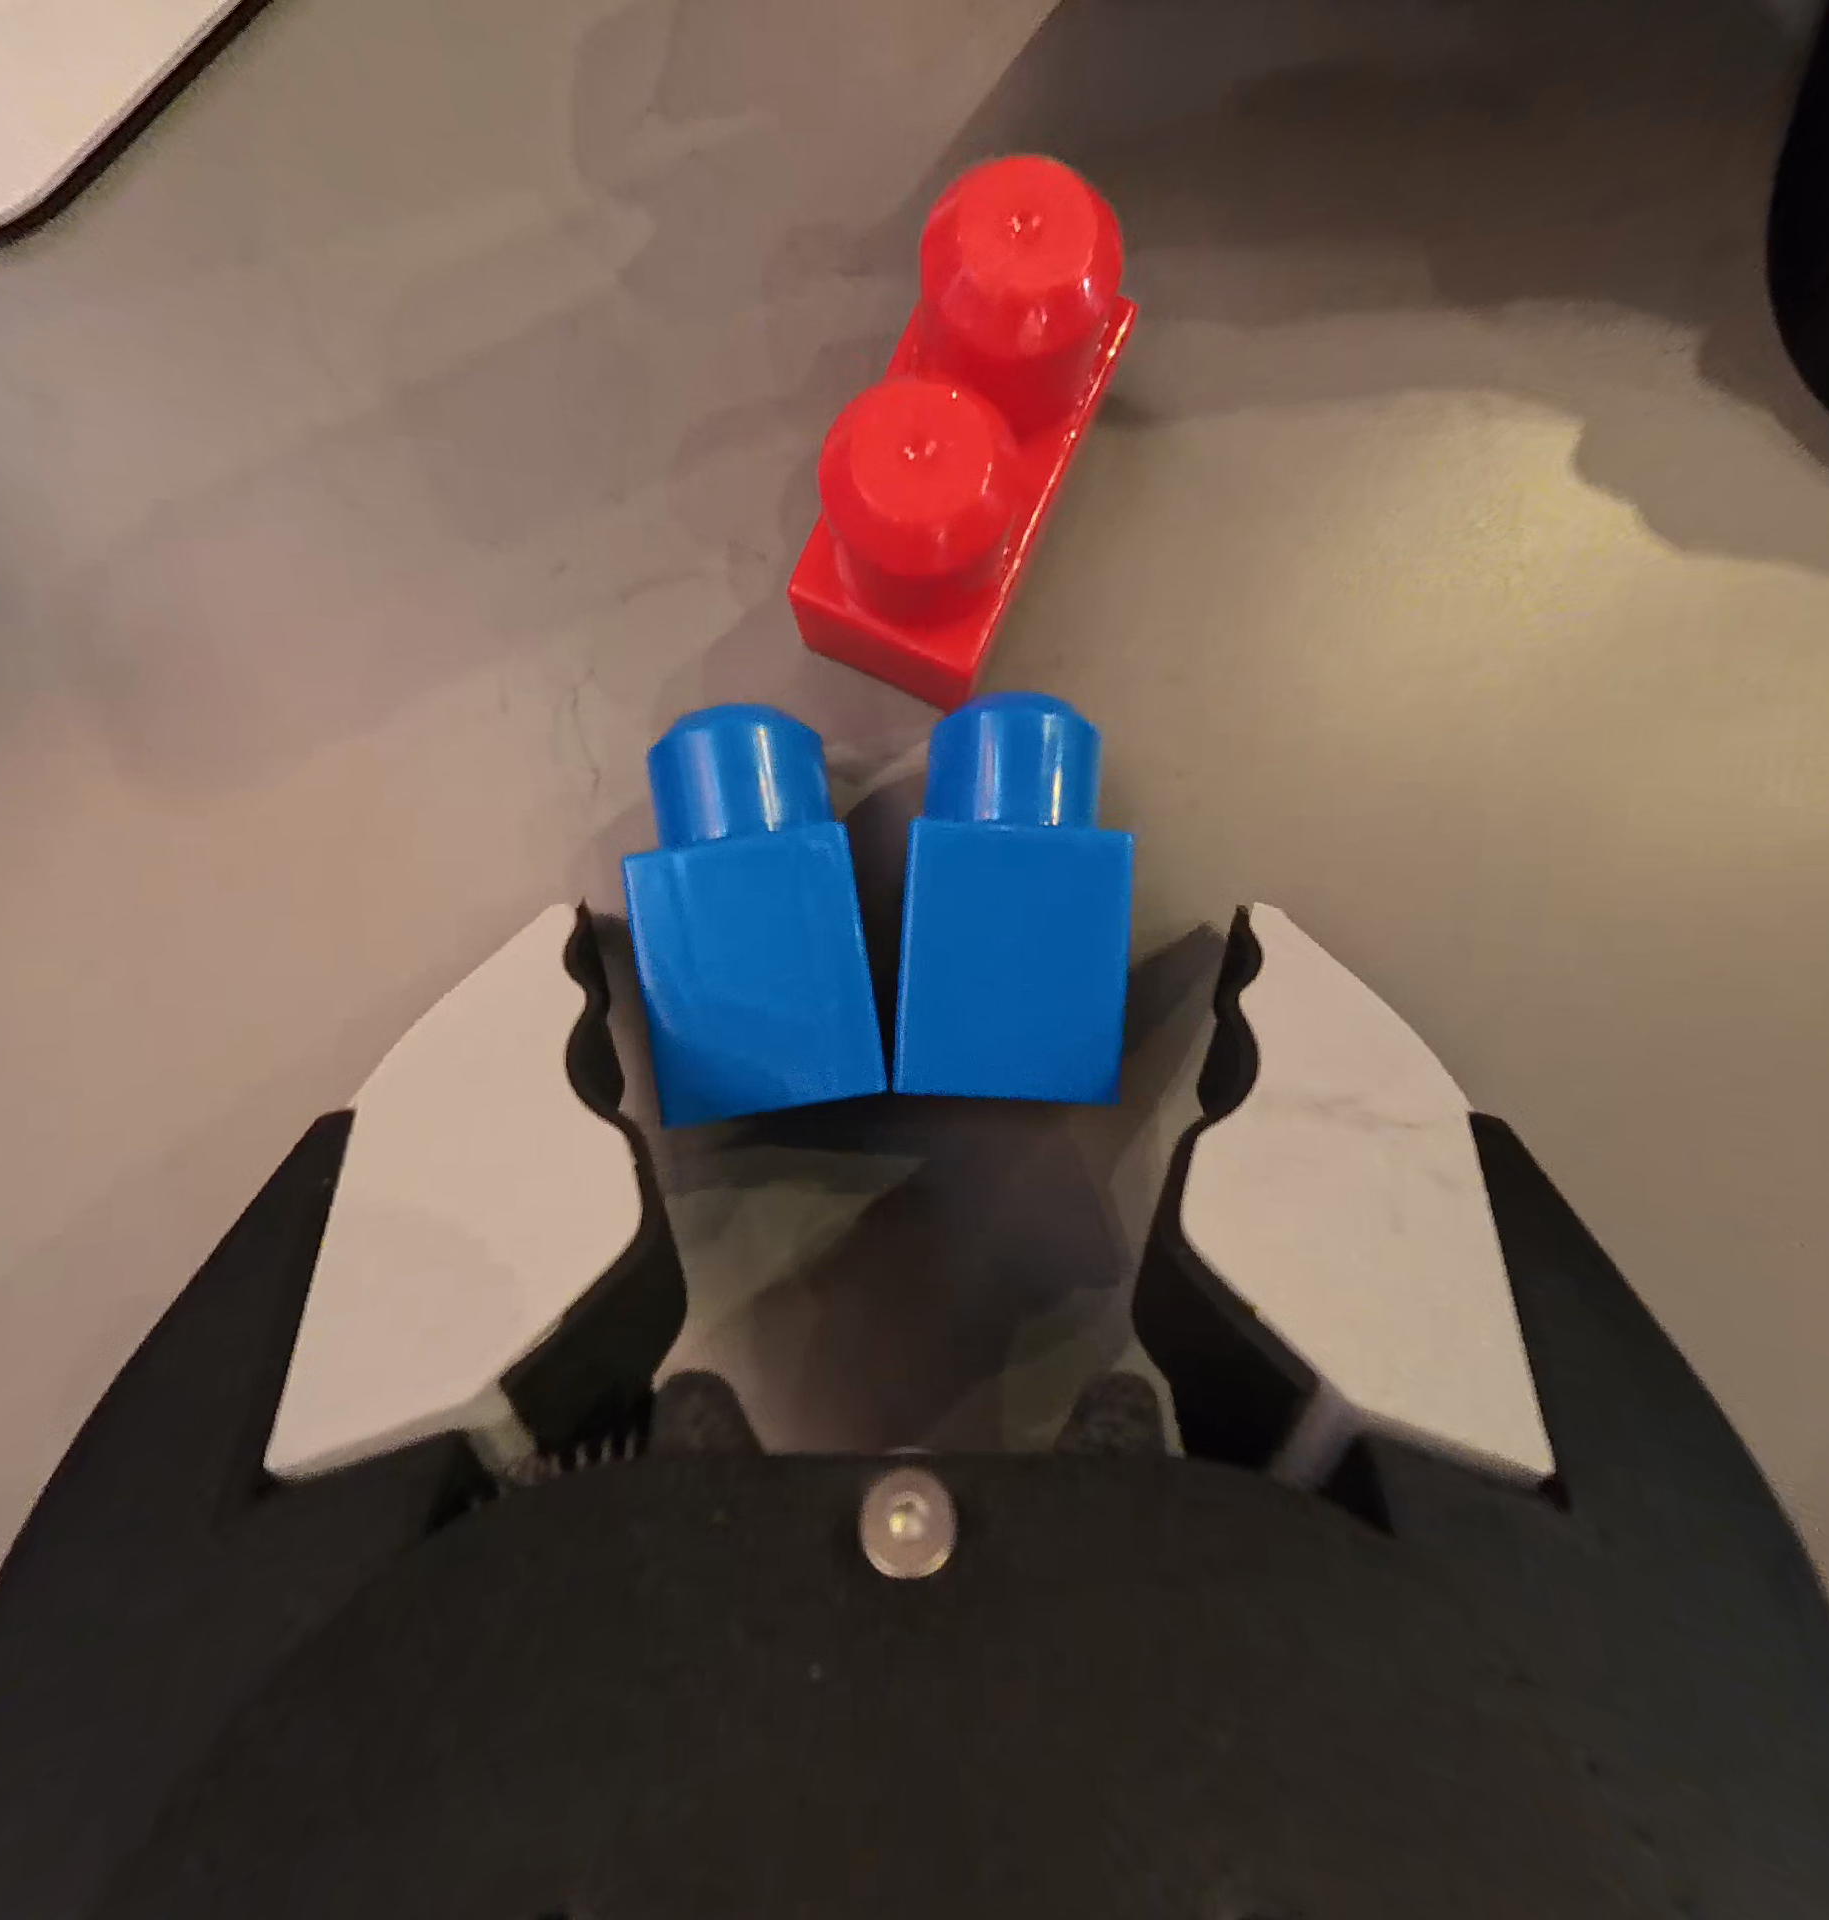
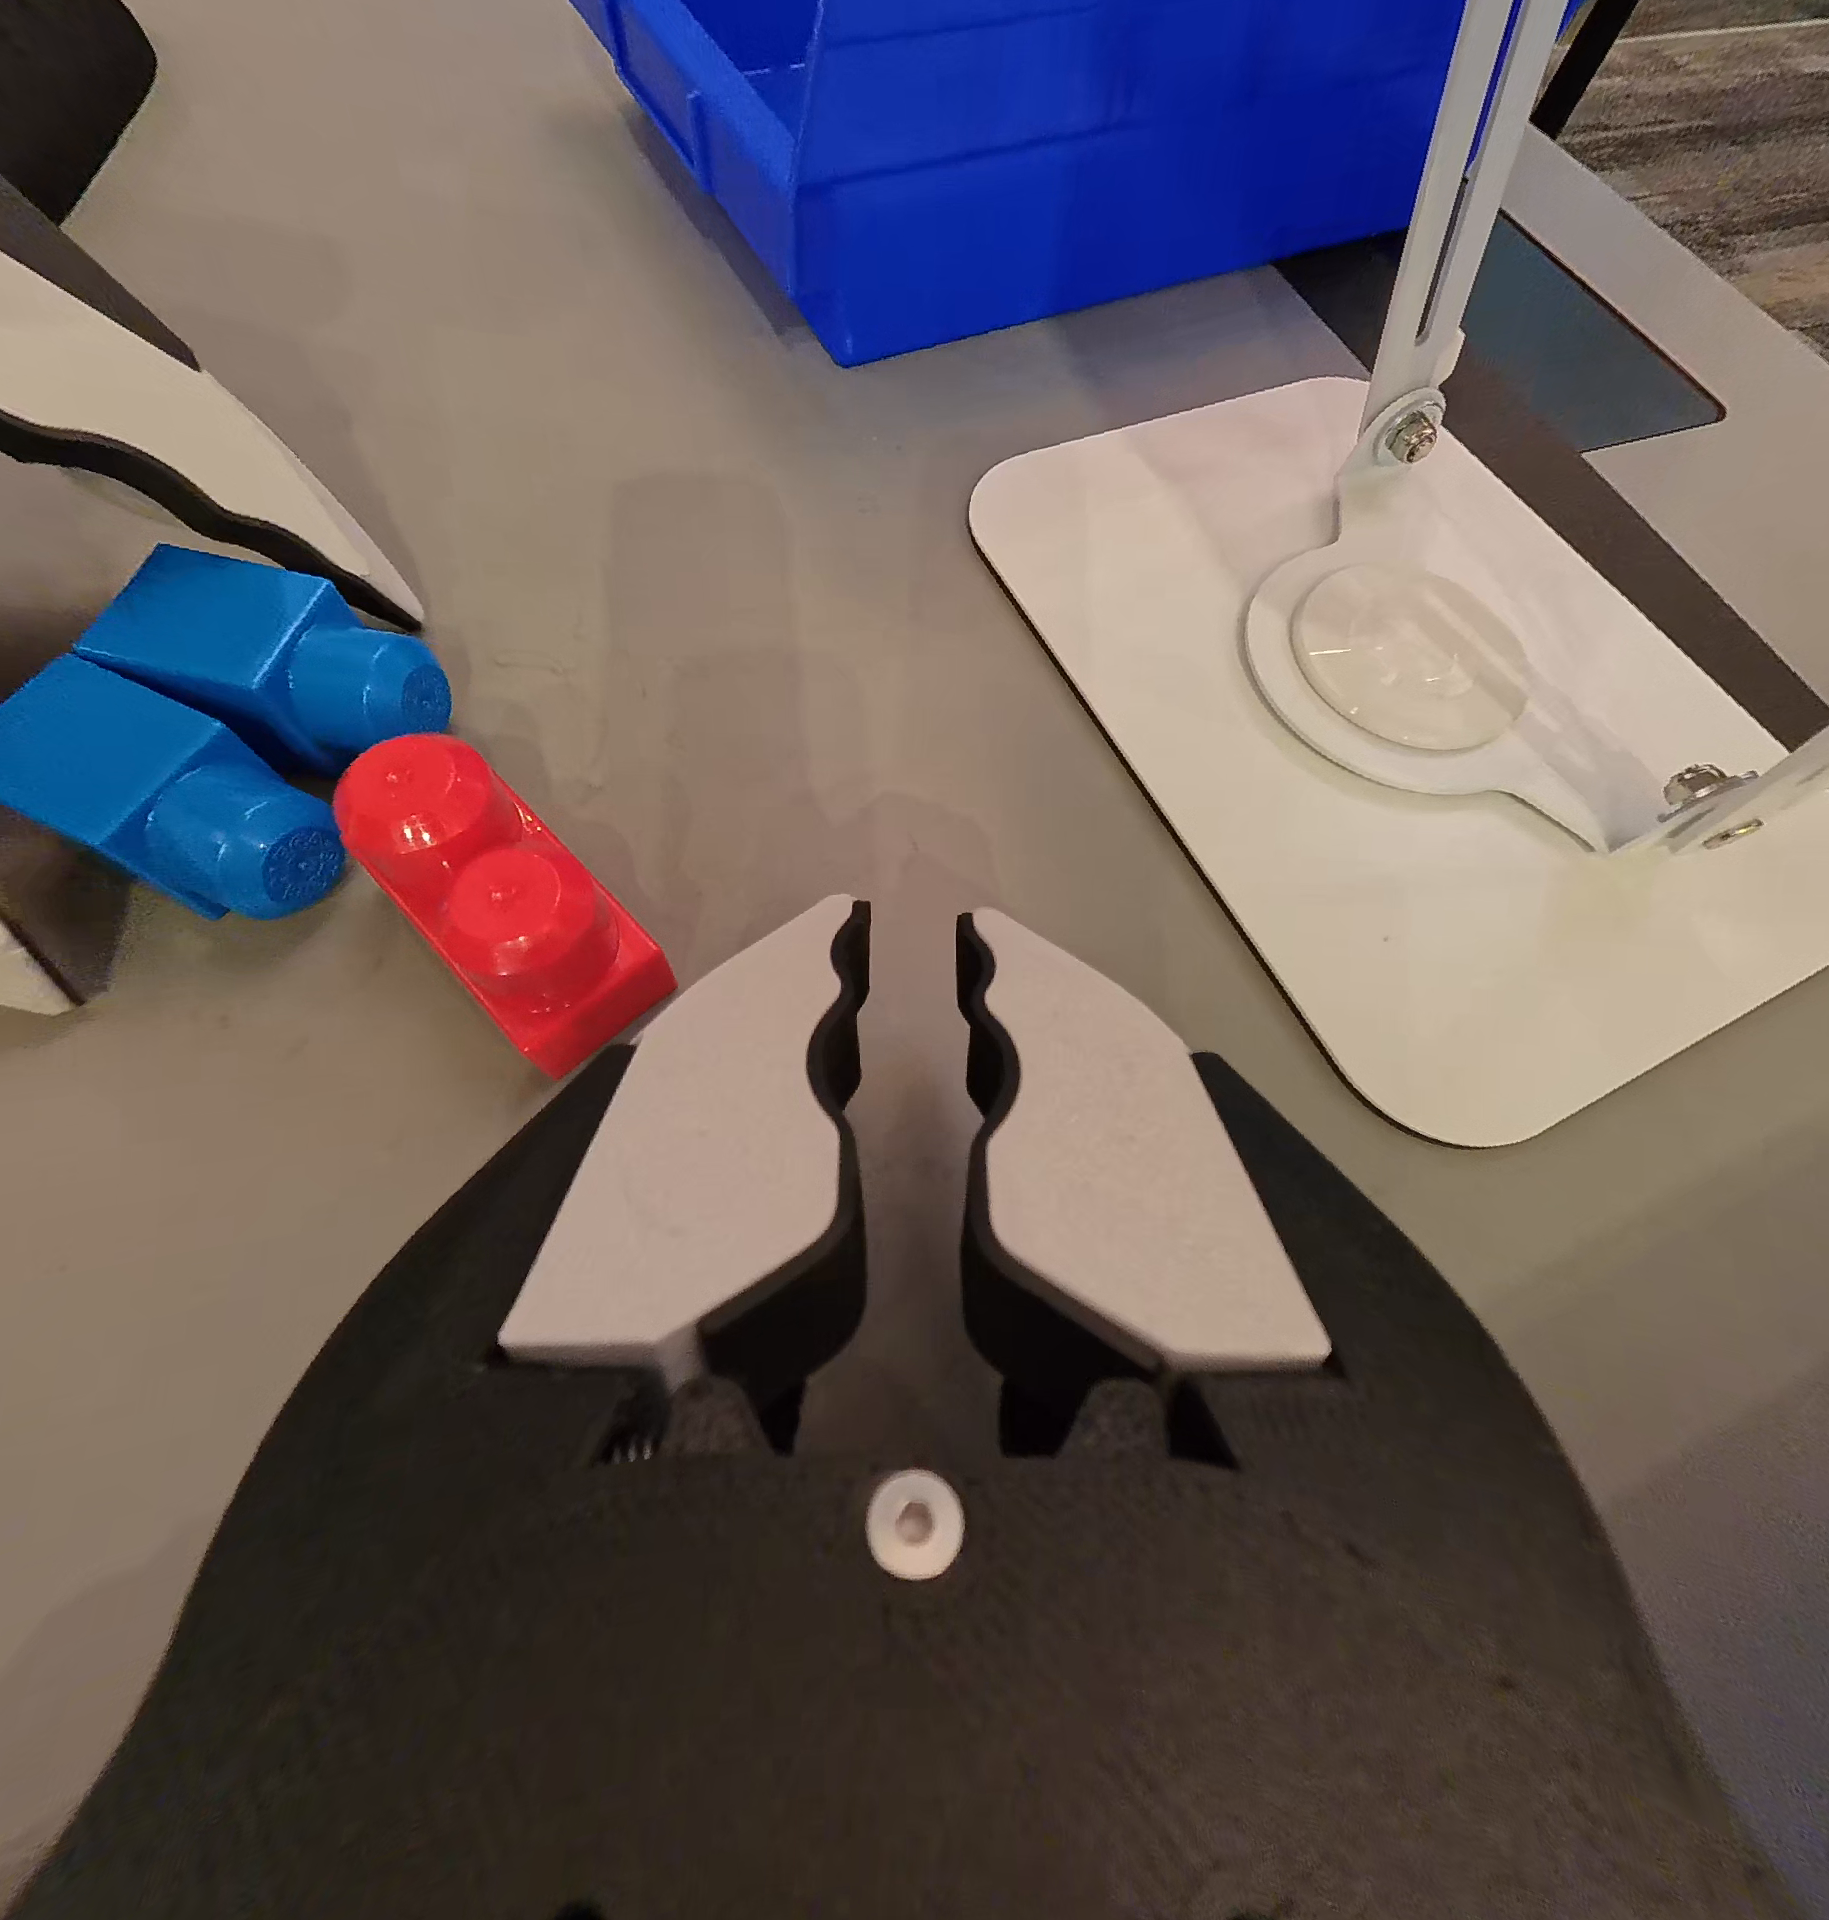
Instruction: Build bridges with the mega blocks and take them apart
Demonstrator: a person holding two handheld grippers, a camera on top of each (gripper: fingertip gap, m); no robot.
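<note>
Left tool (image 1: 910,914) spread around two toppled blue blocks (image 1: 879,966) near the red block (image 1: 967,436); light, rigid, slick plastic, best pinched across flat sides.

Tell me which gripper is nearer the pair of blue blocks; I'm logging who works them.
Left. The left gripper is open with the two blue blocks lying between its fingers. The right gripper, holding nothing, sits apart beyond the red block.

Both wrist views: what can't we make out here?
- Blue bin: top and contents cut off by the right wrist view's upper edge.
- Left gripper against the two blue blocks: whether its left pad touches them is unclear.
- Dark object: cropped by the left wrist view's right edge, unidentifiable.
</note>
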